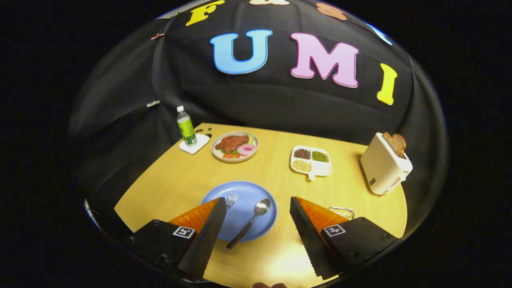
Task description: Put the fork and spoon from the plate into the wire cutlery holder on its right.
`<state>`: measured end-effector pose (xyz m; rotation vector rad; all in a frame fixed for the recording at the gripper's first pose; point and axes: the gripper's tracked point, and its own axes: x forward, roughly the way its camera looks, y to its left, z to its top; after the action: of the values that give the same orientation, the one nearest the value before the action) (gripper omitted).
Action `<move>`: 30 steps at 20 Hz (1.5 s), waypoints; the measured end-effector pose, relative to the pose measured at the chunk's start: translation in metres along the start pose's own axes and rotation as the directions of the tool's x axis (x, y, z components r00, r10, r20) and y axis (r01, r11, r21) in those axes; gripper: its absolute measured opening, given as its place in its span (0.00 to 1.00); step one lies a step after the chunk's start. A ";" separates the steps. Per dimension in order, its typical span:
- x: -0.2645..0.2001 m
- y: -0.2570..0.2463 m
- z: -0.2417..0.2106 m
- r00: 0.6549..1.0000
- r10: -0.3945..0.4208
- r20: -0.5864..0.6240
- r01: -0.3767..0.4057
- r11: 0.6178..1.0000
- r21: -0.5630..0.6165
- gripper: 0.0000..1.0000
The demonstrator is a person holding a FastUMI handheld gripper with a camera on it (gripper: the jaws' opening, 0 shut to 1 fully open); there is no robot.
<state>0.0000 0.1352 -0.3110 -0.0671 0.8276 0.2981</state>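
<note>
A blue plate lies on the wooden table just ahead of my fingers. On it rests a spoon with a dark handle, its bowl pointing away from me, lying in the gap between the fingers. A fork lies to the spoon's left; its tines show, and its handle is hidden behind my left finger. The wire cutlery holder sits to the plate's right, mostly hidden behind my right finger. My gripper hovers above the plate, open, holding nothing.
Farther back stand a green-labelled bottle on a white coaster, a plate of meat and vegetables and a white divided dish of beans. A white toaster with bread stands at the right, near the table's rim.
</note>
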 end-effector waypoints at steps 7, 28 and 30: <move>0.053 0.012 -0.068 0.980 0.014 -0.196 -0.025 0.998 -0.056 1.00; 0.094 0.022 -0.122 0.881 0.144 -0.451 -0.100 0.988 0.120 0.10; 0.089 0.020 -0.119 0.873 0.168 -0.457 -0.113 0.983 0.144 0.08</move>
<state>-0.0344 0.1542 -0.4558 0.0299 1.3350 0.3795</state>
